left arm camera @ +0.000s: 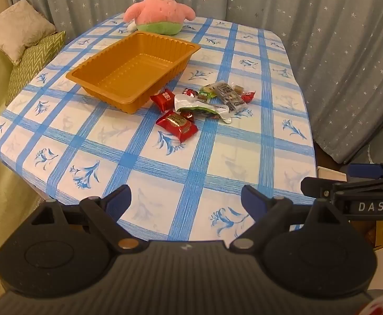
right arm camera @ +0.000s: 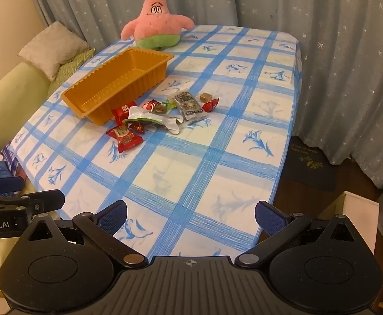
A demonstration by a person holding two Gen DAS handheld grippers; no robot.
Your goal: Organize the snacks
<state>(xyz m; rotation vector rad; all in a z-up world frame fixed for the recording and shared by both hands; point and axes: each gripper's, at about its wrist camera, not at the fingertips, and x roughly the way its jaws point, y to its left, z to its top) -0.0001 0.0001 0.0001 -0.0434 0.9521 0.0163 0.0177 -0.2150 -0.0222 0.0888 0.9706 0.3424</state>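
Orange plastic tray [left arm camera: 131,71] sits empty toward the far left corner of the table [left arm camera: 165,173], with the stuffed pink starfish [left arm camera: 160,5] just behind it at the far edge. Wrapped snacks [left arm camera: 204,102] lie scattered mid-table, just beside the tray's near right end; none is inside, so sorting seems not yet begun. Left gripper [left arm camera: 186,200] and right gripper [right arm camera: 190,216] both hover over the near edge, jaws spread wide, grasping and touching nothing. Next, probably, one must reach forward to a single packet, such as the nearest red one [left arm camera: 177,126], and close squarely on it.
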